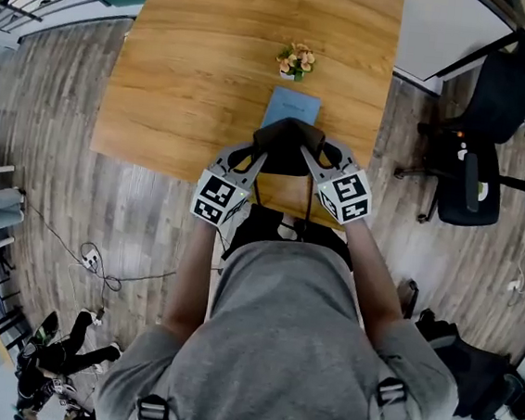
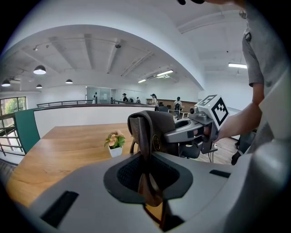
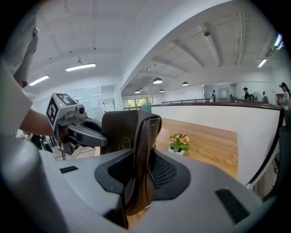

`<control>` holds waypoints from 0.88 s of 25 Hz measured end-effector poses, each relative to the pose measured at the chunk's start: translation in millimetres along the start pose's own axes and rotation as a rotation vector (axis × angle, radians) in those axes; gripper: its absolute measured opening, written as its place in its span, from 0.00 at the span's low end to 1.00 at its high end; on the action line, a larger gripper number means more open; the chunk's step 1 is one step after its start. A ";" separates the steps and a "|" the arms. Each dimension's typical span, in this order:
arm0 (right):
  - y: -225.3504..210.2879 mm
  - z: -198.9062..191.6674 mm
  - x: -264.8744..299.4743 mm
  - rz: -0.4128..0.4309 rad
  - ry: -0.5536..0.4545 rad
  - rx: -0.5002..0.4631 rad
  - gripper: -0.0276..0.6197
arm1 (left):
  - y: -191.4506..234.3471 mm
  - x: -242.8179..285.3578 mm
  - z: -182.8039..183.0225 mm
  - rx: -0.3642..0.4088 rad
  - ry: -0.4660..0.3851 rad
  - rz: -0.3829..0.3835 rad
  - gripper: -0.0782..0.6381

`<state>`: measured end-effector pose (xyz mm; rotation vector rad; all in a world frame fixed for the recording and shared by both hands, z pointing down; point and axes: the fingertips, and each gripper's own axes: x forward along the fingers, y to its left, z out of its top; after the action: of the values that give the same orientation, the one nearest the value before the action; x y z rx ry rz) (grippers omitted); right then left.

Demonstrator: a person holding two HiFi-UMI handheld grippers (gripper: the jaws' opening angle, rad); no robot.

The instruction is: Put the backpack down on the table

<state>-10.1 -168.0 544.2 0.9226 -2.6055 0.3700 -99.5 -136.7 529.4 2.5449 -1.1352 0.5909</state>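
A dark brown leather backpack hangs between my two grippers over the near edge of the wooden table. My left gripper is shut on the backpack's left shoulder strap, which runs up between its jaws. On the other side, my right gripper is shut on the right strap in the same way. In the left gripper view the backpack shows its round emblem, with the right gripper beyond it. In the right gripper view the backpack stands before the left gripper.
A small potted plant stands mid-table, with a blue book lying just in front of it, close behind the backpack. A black office chair sits right of the table. Cables and bags lie on the floor at lower left.
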 end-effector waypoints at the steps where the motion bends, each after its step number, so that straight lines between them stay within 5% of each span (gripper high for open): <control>1: -0.2 1.5 3.0 -0.007 0.002 -0.006 0.21 | 3.4 0.2 0.7 -0.001 0.000 -0.007 0.18; 22: -22.2 -1.4 29.5 -0.118 0.022 0.005 0.22 | 35.7 30.3 -3.0 0.037 0.026 -0.118 0.18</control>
<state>-16.9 -200.5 560.3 1.0618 -2.5172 0.3541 -109.0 -177.9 549.9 2.6061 -0.9667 0.6194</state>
